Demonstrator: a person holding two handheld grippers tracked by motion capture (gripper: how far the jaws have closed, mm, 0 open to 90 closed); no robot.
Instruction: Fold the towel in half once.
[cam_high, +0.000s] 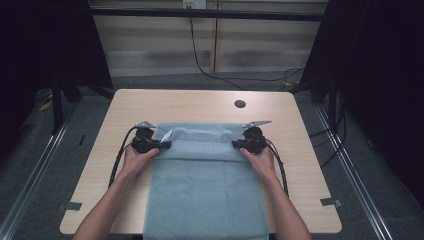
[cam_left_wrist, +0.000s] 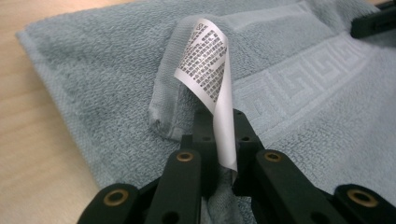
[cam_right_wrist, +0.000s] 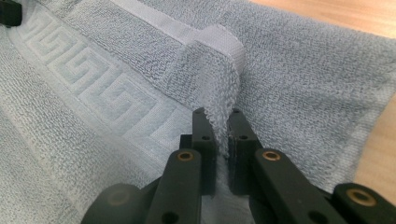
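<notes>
Two hand-held grippers, left (cam_high: 161, 145) and right (cam_high: 238, 145), each clamped on towel (cam_high: 205, 190) corner.

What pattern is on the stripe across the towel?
A squared, maze-like key pattern runs along the band of the pale blue-grey towel, clearest in the right gripper view.

Left gripper (cam_high: 161, 145) and right gripper (cam_high: 238, 144): black, brass-ringed screw holes; grey three-cornered top plates. Black looped cables; forearms bare, unsleeved.

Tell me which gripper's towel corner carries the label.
The left gripper: its towel corner bears a white printed label; the right gripper pinches plain cloth.
</notes>
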